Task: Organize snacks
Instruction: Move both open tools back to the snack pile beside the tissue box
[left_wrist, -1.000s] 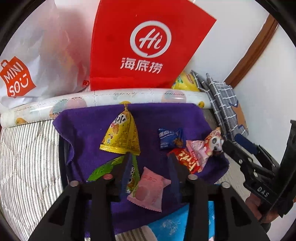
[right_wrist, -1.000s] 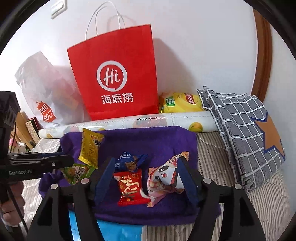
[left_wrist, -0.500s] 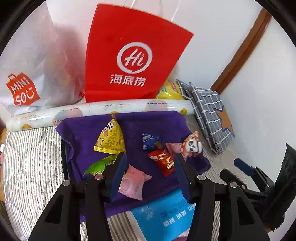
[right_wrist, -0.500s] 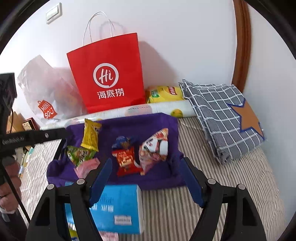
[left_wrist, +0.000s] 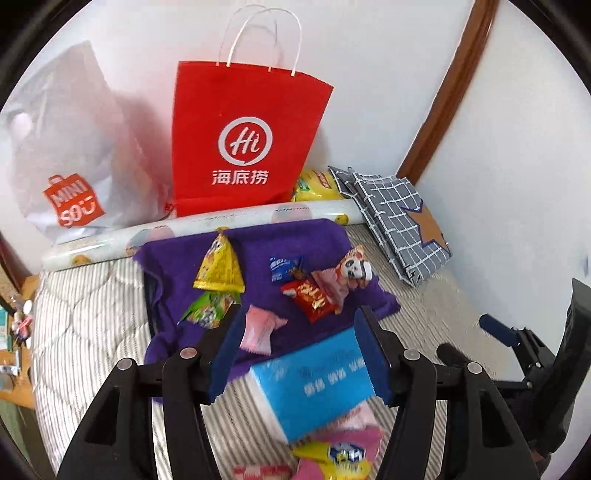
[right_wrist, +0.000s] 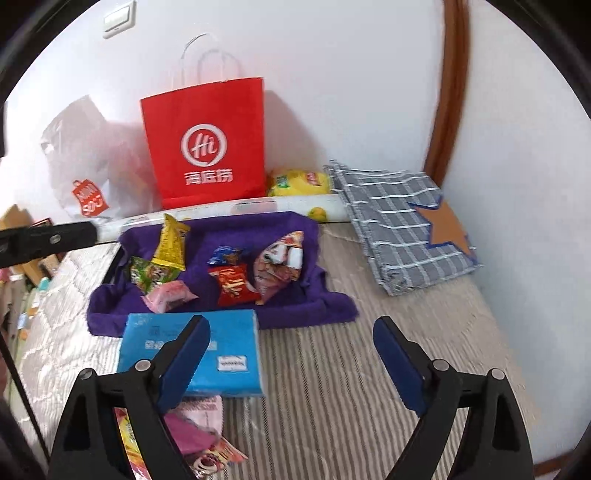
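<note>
Several snack packets lie on a purple towel (left_wrist: 258, 243) (right_wrist: 288, 306): a yellow triangular pack (left_wrist: 219, 267) (right_wrist: 170, 242), a green pack (left_wrist: 207, 308) (right_wrist: 151, 273), a pink pack (left_wrist: 260, 326) (right_wrist: 170, 297), a small blue pack (left_wrist: 284, 267) (right_wrist: 225, 254), a red pack (left_wrist: 308, 297) (right_wrist: 232, 286) and a panda-print pack (left_wrist: 349, 269) (right_wrist: 279, 266). My left gripper (left_wrist: 299, 350) hovers above the towel's near edge, jaws opening, nothing between them. My right gripper (right_wrist: 291, 354) hangs over the striped bedding, jaws opening wide and empty.
A blue tissue pack (left_wrist: 317, 380) (right_wrist: 229, 354) lies in front of the towel, with more loose packets (left_wrist: 332, 454) (right_wrist: 199, 435) nearer me. Behind stand a red paper bag (left_wrist: 243, 147) (right_wrist: 207, 144), a white plastic bag (left_wrist: 74, 155), a rolled sheet (left_wrist: 207, 221) and a folded checked cloth (right_wrist: 402, 225).
Both grippers have drawn back and up from the towel, and their jaws have widened. The pink pack no longer sits between the left jaws; the red and panda packs lie clear of the right jaws.
</note>
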